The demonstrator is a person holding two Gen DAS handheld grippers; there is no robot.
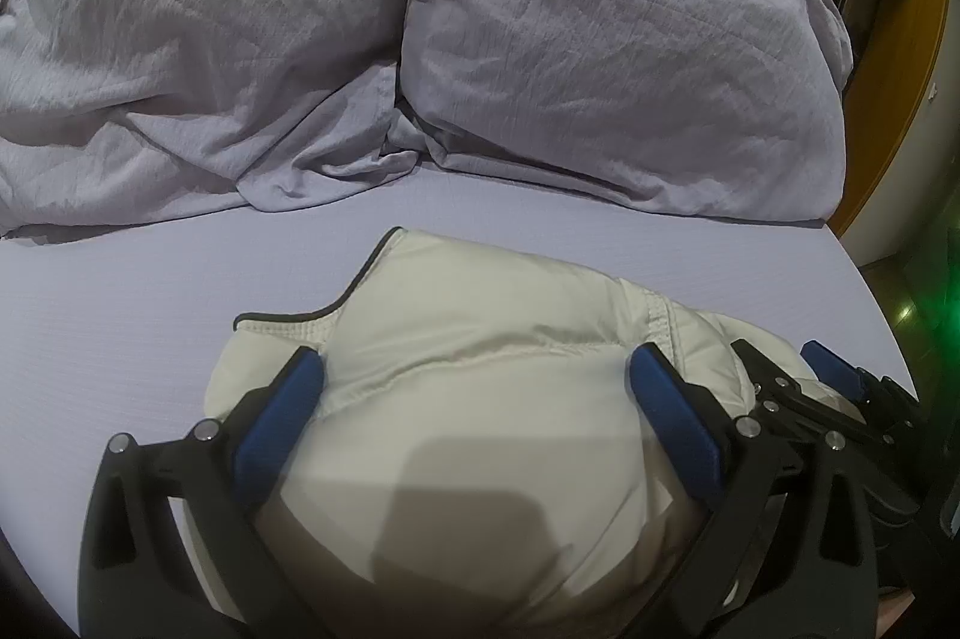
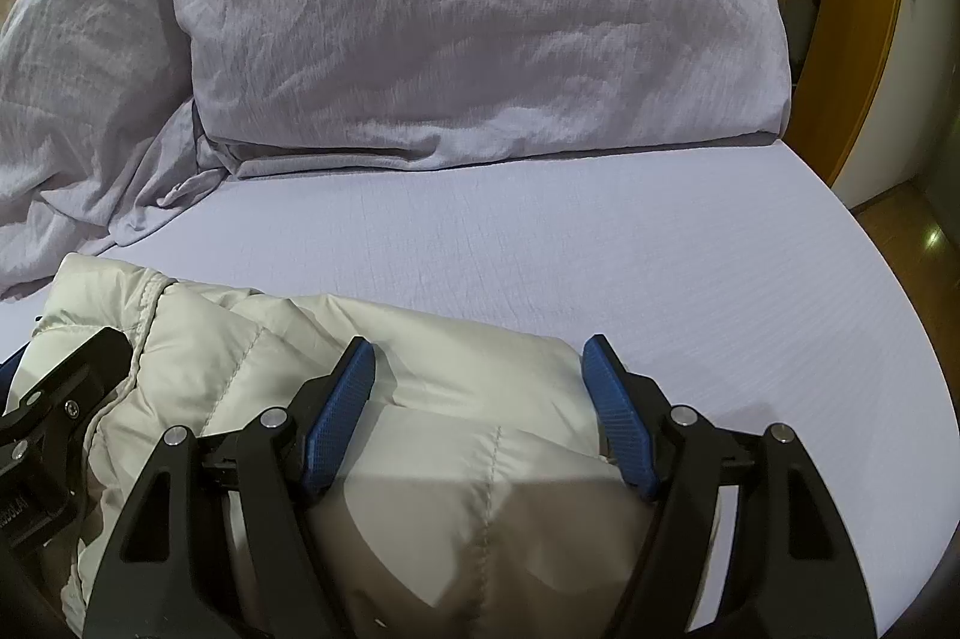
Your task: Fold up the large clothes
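A cream quilted puffer jacket (image 1: 480, 315) with dark edge piping lies bunched in a thick bundle on the lilac bed sheet (image 1: 120, 315). My left gripper (image 1: 480, 375) straddles its left part, jaws wide. Both blue pads (image 1: 303, 381) press into the puffed fabric, which bulges between them. My right gripper (image 2: 477, 369) holds the jacket (image 2: 468, 459) at its right end the same way, pads (image 2: 345, 399) dug into the padding and the far pad at the bundle's edge. Each gripper shows at the edge of the other's view, close alongside.
Two crumpled lilac pillows (image 1: 600, 39) and a rumpled duvet (image 1: 150, 69) fill the head of the bed beyond the jacket. Flat sheet (image 2: 600, 231) lies between them and the jacket. A wooden door frame (image 2: 870, 39) and floor (image 2: 900, 231) stand off the bed's right edge.
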